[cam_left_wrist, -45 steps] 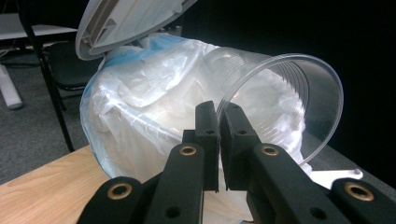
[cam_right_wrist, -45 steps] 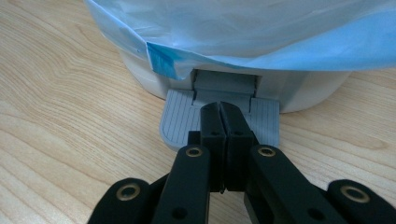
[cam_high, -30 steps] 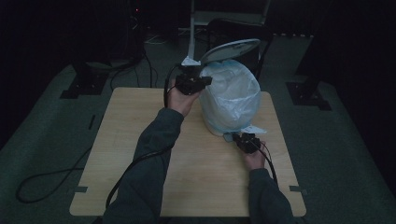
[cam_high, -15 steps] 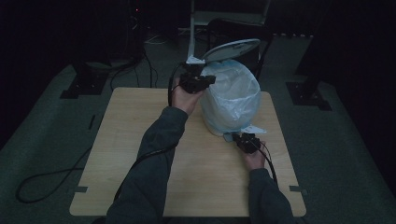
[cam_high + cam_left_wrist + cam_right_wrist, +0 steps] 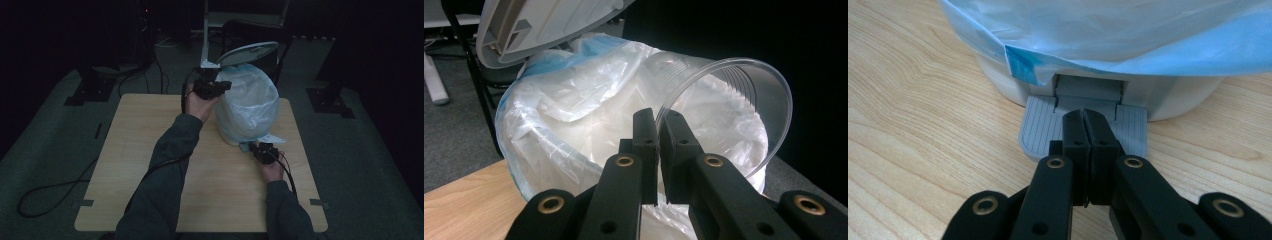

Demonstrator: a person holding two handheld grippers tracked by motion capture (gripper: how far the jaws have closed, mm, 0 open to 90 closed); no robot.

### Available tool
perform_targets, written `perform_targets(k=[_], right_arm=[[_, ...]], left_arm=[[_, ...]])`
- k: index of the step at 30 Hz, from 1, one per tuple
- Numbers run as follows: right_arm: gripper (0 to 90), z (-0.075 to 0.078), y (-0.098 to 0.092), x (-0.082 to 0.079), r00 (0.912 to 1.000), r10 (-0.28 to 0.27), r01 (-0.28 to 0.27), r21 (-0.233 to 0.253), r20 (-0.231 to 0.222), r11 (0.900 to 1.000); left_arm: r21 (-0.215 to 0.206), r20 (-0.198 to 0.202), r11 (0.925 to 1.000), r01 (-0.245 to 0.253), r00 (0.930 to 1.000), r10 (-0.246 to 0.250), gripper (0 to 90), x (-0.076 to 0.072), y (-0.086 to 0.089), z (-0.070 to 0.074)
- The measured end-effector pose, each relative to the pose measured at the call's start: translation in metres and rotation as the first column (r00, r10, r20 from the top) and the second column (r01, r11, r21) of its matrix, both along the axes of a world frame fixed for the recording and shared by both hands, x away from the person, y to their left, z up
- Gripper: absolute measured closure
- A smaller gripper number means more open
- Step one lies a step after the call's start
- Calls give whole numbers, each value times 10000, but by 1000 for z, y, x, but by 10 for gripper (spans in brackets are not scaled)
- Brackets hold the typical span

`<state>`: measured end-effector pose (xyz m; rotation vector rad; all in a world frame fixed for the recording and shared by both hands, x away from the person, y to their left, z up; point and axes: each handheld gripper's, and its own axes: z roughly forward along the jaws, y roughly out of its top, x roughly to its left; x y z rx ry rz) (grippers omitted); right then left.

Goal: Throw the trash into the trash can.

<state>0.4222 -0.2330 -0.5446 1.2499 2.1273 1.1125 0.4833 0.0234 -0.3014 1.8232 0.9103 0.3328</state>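
Your left claw (image 5: pixel 225 86) is raised at the left side of the bin (image 5: pixel 248 107), up by its rim. In the left gripper view that claw (image 5: pixel 658 117) has its jaws pinched on the rim of a clear plastic cup (image 5: pixel 729 107), which lies tipped on its side with its mouth turned toward you. The cup hangs over the open top of the bin, above the crumpled white bag (image 5: pixel 574 115) that lines it, and the raised grey lid (image 5: pixel 539 20) stands tilted just above and to the left.

Further right on the counter (image 5: pixel 140 145), your right claw (image 5: pixel 255 148) sits low at the foot of the bin. In the right gripper view this claw (image 5: pixel 1083 116) has its jaws pressed together with nothing between them, and their tips rest on the ribbed grey pedal (image 5: pixel 1043 125) that juts from the bin's base. The blue edge of the bag (image 5: pixel 1198 55) droops over the bin wall just above the pedal.
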Motion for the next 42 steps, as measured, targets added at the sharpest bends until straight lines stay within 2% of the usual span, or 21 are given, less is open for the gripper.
perform_targets(k=[6, 19, 28, 32, 42], right_arm=[[891, 0, 0, 0, 10000, -5, 5, 5, -7, 10000], [891, 0, 0, 0, 10000, -12, 12, 22, -26, 10000], [891, 0, 0, 0, 10000, -3, 3, 31, -27, 10000], [892, 0, 0, 0, 10000, -3, 3, 28, -24, 10000], [891, 0, 0, 0, 10000, -14, 14, 28, -27, 10000]], left_arm=[[-38, -8, 10000, -3, 10000, 3, 867, 1, -2, 1], [371, 99, 9993, 5, 10000, -8, 865, 8, -10, 3], [419, 10, 9991, 62, 10000, -62, 861, 11, -13, 0], [143, -13, 9996, 240, 9997, -240, 734, 11, -11, 1], [-32, 131, 9996, 275, 9995, -274, 675, 4, 2, 4]])
